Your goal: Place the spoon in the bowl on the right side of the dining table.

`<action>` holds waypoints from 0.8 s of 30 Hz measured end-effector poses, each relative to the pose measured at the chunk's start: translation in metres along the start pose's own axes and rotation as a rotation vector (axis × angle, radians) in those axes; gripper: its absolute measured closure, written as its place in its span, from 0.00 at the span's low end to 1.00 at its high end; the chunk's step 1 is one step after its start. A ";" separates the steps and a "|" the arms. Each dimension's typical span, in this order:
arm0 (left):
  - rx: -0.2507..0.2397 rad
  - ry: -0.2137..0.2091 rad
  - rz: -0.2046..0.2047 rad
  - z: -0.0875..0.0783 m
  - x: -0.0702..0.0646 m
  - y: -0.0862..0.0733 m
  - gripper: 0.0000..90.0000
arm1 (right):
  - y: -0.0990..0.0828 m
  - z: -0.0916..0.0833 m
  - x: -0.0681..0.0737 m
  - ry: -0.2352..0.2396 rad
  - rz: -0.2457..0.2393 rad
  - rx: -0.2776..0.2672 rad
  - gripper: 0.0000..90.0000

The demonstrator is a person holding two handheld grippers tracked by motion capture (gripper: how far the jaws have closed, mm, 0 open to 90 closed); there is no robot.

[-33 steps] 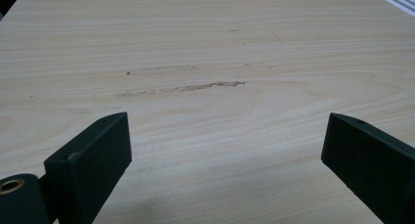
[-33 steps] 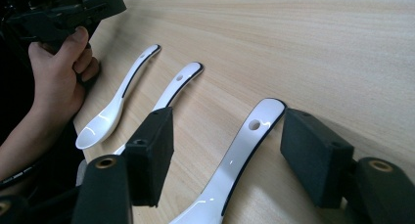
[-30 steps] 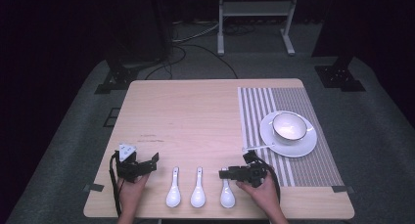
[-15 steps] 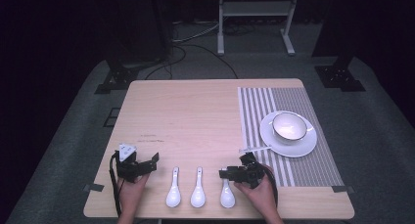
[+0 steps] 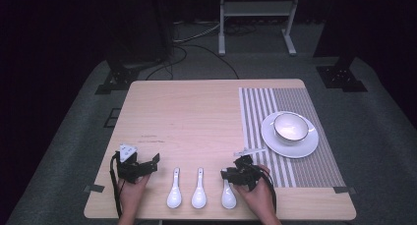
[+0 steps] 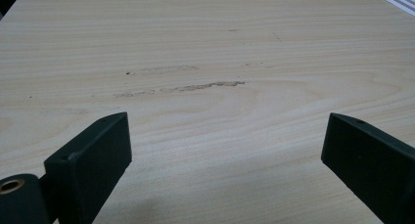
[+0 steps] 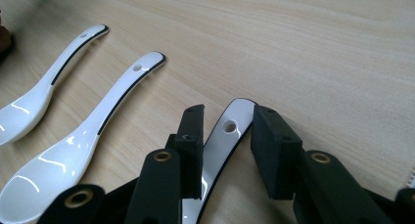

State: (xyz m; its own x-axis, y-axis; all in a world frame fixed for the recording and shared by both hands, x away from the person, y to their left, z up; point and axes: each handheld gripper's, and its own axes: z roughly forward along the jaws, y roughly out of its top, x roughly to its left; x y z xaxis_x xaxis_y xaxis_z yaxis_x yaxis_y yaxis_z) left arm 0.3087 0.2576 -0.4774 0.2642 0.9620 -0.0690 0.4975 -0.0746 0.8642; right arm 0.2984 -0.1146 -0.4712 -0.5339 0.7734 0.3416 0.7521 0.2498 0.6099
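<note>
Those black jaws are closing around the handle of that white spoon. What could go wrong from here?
The right gripper has just been closing its jaws around the rightmost spoon, near the handle's tip. Glazed and smooth, the handle might slip or pivot, with the heavy scoop end hanging down. The jaws look a little skewed to the handle, so it could twist out. A knocked spoon might strike the middle spoon alongside.

White spoons (image 5: 199,189) (black-edged), striped placemat (image 5: 275,104).

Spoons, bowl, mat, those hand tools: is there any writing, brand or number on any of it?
None can be read.
The spoons, bowl, plate and striped mat bear no lettering.
Grey plate on the left tool: a few dark marks, too small to read.
</note>
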 end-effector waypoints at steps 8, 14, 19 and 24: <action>0.000 0.000 0.001 0.000 0.000 0.000 0.04 | 0.001 0.000 0.000 -0.017 -0.001 0.011 0.79; -0.001 -0.002 -0.001 0.000 0.000 0.000 0.04 | 0.005 -0.001 0.001 -0.034 -0.015 0.052 0.82; -0.002 -0.003 -0.002 0.000 0.000 0.000 0.04 | 0.006 -0.003 0.001 -0.064 -0.035 0.084 0.92; -0.001 -0.003 -0.002 0.000 0.000 0.000 0.04 | 0.006 -0.006 -0.002 -0.055 -0.021 0.083 0.92</action>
State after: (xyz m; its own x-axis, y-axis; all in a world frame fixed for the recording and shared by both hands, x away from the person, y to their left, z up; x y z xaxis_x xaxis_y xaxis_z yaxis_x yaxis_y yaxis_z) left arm 0.3091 0.2577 -0.4774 0.2657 0.9614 -0.0717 0.4969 -0.0729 0.8647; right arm 0.3018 -0.1176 -0.4637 -0.5297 0.7978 0.2879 0.7714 0.3120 0.5547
